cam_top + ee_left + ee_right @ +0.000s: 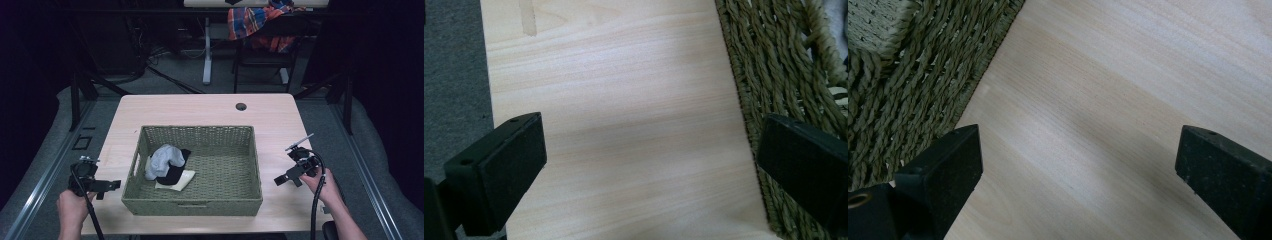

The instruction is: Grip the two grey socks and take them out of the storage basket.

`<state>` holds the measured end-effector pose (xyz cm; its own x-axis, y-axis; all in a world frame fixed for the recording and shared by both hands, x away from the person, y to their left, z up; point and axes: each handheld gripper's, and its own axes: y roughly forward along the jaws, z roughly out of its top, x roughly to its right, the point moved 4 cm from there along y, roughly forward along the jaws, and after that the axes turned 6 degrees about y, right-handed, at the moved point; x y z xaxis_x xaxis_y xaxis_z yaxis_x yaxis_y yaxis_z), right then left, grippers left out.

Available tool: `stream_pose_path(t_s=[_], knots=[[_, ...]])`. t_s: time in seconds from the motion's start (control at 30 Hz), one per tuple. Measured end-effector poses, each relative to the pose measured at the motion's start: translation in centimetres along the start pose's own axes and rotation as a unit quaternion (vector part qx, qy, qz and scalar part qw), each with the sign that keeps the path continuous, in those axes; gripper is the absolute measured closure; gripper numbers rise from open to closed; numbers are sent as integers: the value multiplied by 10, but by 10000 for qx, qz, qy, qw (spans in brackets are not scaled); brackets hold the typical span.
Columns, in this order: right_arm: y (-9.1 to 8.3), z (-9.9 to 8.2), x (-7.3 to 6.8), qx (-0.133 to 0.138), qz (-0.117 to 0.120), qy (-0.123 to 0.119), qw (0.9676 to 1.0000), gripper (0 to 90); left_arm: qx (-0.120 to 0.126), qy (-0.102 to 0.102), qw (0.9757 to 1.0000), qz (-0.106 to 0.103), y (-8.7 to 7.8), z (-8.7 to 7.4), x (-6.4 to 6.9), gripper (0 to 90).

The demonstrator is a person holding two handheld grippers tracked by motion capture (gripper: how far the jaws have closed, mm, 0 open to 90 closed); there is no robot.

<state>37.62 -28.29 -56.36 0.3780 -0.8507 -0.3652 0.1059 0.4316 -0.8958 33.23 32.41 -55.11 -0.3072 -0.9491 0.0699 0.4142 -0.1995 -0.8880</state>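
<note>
A green woven basket [192,206] stands in the middle of the light wooden table [200,107]. Inside it, at the left, lies a small heap of clothes: a pale grey piece [164,159] on a black one [175,172] and a cream one [180,181]. My left gripper [107,187] is held over the table's front left corner, beside the basket's left wall [784,75], jaws wide apart over bare wood. My right gripper [287,179] hovers to the right of the basket [908,75], also open with nothing between its jaws.
A round cable hole [241,106] sits near the table's far edge. Behind the table stands a chair with a plaid cloth [255,22] over it, and a desk leg [207,50]. Dark frame posts flank the table. Grey carpet [451,75] lies beyond the left edge.
</note>
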Motion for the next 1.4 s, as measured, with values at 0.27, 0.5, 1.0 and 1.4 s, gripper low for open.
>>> stream_pose_path(t_s=[0.27,0.5,1.0,1.4], knots=[[-3,0,1,-273,-79,-255,9993,48,-21,122,9999,17,1,2,4,2],[-4,0,0,-300,-106,-283,9991,48,4,-15,10000,87,-3,0,0,2],[-6,-1,-2,-57,66,-207,9997,50,198,-291,9993,105,-22,6,0,1],[-9,-1,-5,-78,88,-311,9994,51,385,-273,9988,105,-41,16,9,1]])
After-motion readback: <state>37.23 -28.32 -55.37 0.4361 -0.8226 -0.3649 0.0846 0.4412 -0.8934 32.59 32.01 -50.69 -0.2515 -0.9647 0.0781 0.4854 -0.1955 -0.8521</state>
